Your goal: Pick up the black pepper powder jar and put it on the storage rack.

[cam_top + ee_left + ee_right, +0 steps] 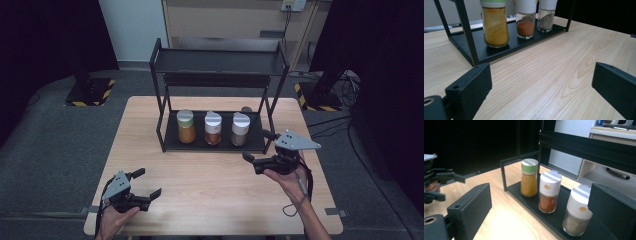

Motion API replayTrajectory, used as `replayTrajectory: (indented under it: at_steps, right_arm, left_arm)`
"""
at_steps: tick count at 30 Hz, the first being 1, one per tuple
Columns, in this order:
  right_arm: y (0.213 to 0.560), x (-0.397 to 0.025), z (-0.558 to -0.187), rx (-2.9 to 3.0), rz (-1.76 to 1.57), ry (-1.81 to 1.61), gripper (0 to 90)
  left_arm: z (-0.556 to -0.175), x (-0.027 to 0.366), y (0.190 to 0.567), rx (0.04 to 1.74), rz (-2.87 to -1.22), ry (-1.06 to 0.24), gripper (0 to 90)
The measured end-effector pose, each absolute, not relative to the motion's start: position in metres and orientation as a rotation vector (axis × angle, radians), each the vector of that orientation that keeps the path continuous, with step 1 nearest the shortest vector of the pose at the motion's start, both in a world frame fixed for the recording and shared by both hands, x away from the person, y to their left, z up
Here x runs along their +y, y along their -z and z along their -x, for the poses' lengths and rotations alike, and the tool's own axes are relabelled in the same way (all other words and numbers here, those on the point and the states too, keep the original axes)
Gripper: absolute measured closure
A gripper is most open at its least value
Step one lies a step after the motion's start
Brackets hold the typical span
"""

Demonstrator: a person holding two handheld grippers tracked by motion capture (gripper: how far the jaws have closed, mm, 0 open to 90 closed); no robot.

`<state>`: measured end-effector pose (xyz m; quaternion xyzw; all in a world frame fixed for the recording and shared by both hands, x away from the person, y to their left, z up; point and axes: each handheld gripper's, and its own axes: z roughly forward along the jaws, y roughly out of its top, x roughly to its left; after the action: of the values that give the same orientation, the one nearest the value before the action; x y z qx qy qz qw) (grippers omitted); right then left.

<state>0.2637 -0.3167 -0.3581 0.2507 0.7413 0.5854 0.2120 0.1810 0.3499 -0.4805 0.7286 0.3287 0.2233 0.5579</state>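
Observation:
A black two-tier rack stands at the back of the wooden table. On its lower shelf three spice jars stand upright in a row: a yellow-orange one with a green lid, a red one with a white lid, and a grey-brown one with a white lid. My left gripper is open over bare wood near the front left. My right gripper is open just in front of the rack's right end, holding nothing.
The rack's top shelf carries nothing. Its thin black posts frame the lower shelf at each corner. Bare tabletop lies between the two grippers. In the right gripper view the left gripper appears farther off at the left edge.

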Motion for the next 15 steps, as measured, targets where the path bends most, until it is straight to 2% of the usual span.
replayTrajectory:
  at_steps: [15]
  right_arm:
    - [0.383, -0.343, -0.222, 2.072, -0.704, -1.625, 5.5]
  left_arm:
    - [-0.179, 0.352, 0.481, 0.770, -1.713, -0.531, 1.5]
